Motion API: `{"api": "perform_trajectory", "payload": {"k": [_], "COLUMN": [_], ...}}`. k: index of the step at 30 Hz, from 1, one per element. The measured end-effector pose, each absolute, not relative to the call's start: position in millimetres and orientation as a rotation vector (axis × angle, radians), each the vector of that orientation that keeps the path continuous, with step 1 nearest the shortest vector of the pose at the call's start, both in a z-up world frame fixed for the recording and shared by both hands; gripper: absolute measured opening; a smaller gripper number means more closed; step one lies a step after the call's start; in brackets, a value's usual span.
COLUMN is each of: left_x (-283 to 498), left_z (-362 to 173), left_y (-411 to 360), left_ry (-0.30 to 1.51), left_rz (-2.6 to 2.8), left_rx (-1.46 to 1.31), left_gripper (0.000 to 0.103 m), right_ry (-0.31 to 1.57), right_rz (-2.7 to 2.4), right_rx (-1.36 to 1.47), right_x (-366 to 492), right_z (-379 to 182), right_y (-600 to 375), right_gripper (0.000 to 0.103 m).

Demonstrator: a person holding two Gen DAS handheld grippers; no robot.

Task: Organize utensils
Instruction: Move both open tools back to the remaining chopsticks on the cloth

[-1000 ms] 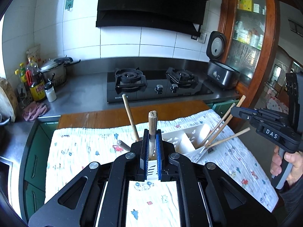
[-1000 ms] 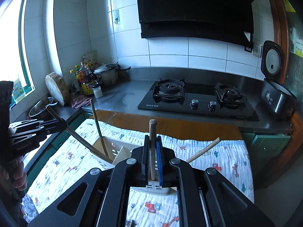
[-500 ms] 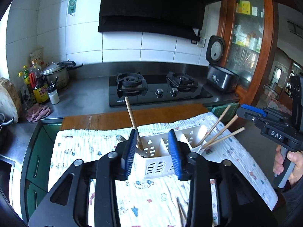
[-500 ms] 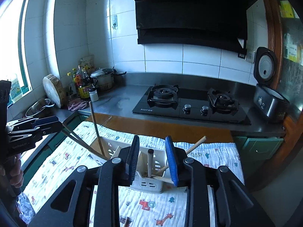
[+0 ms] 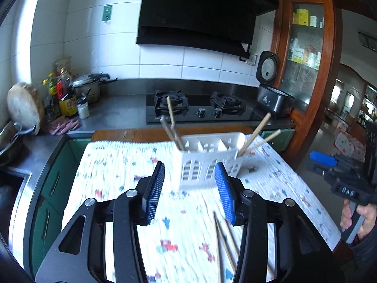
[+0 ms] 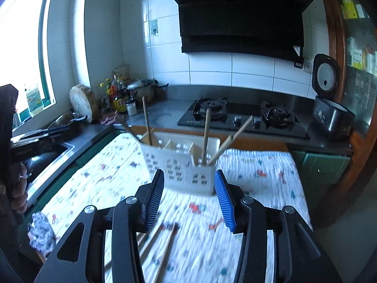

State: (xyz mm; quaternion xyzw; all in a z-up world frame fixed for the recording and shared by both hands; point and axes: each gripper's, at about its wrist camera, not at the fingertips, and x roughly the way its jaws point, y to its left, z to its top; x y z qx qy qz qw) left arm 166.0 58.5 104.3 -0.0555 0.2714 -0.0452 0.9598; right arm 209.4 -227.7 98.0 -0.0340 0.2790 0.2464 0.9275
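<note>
A white slotted utensil caddy [image 5: 207, 162] [image 6: 181, 165] stands on the patterned cloth [image 5: 117, 165]. Wooden utensils lean out of its end compartments: two at its left end [image 5: 172, 125] and two at its right end [image 5: 256, 132], also seen in the right wrist view [image 6: 206, 136]. My left gripper [image 5: 190, 189] is open and empty, held back from the caddy. My right gripper [image 6: 188, 195] is open and empty, also short of the caddy. Loose chopsticks [image 5: 223, 238] [image 6: 160, 243] lie on the cloth under the grippers.
A gas stove [image 5: 198, 108] and steel counter run behind the table. Bottles and a pot [image 5: 68, 96] stand at the back left, a rice cooker [image 5: 273, 94] at the back right. A sink [image 6: 47, 155] lies left. A crumpled rag [image 6: 41, 231] lies on the cloth's left edge.
Both grippers opened, let go of the wooden utensils they held over the caddy, and pulled back and up from it. The utensils now stand in the caddy.
</note>
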Motion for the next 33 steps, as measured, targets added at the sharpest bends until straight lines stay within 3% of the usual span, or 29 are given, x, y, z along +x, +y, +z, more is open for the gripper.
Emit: {"api": "perform_trajectory", "payload": {"k": [15,33], "left_x": [80.2,54.5], "left_z": [24.6,-31.2], "left_y": [54.7,64.7], "left_ry": [0.621,0.718], "left_rz": [-0.043,-0.019], "left_rx": [-0.15,-0.215], "left_gripper": [0.047,0.047], "right_ry": [0.681,0.816], "right_rz": [0.492,0.475], "right_rx": [-0.126,-0.046], "right_x": [103.5,88.0], "right_z": [-12.3,-80.1], "right_y": [-213.9,-197.7], "right_gripper": [0.043,0.018]}}
